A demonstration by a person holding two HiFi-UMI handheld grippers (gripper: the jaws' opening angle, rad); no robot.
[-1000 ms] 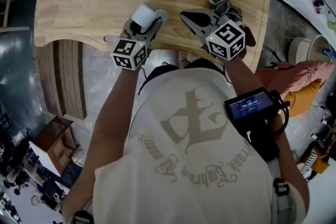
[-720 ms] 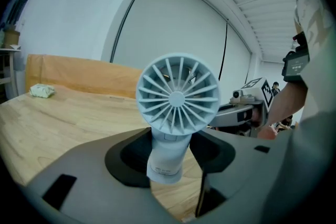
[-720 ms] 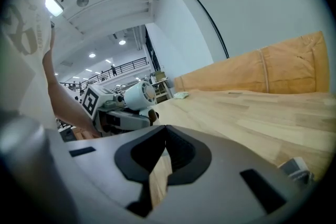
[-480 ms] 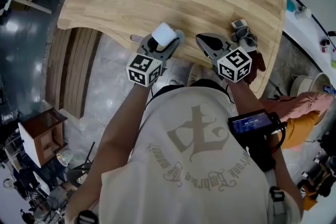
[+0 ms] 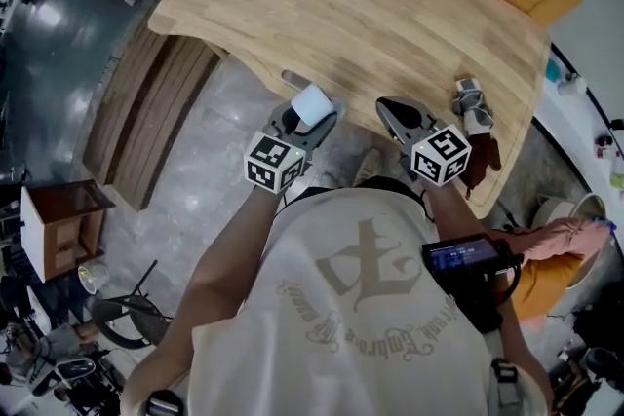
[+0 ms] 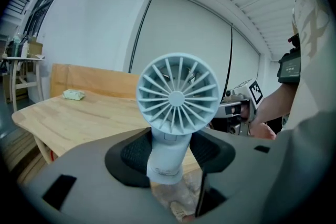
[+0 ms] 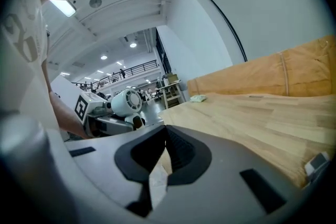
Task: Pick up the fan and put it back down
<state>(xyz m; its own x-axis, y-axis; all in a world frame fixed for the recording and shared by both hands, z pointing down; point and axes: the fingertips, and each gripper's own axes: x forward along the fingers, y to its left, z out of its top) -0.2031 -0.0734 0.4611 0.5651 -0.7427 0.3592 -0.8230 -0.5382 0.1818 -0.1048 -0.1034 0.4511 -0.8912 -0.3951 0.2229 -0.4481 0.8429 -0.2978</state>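
Now left gripper (image 6: pixel 173 157) pinches the fan (image 6: pixel 177 97) handle, right gripper (image 7: pixel 165 152) jaws pressed together, empty; best lowered upright inside the table (image 5: pixel 390 5) near edge.

Fig. Operator as I see the rig remotely: cream T-shirt (image 5: pixel 292 336) with grey gothic emblem (image 5: pixel 366 260) and curved lettering; black screen unit (image 5: pixel 466 258) at my right. Left gripper (image 5: pixel 304 118) and right gripper (image 5: pixel 389 108): grey shells, black ribbed pads, black-and-white marker cubes (image 5: pixel 273 163).
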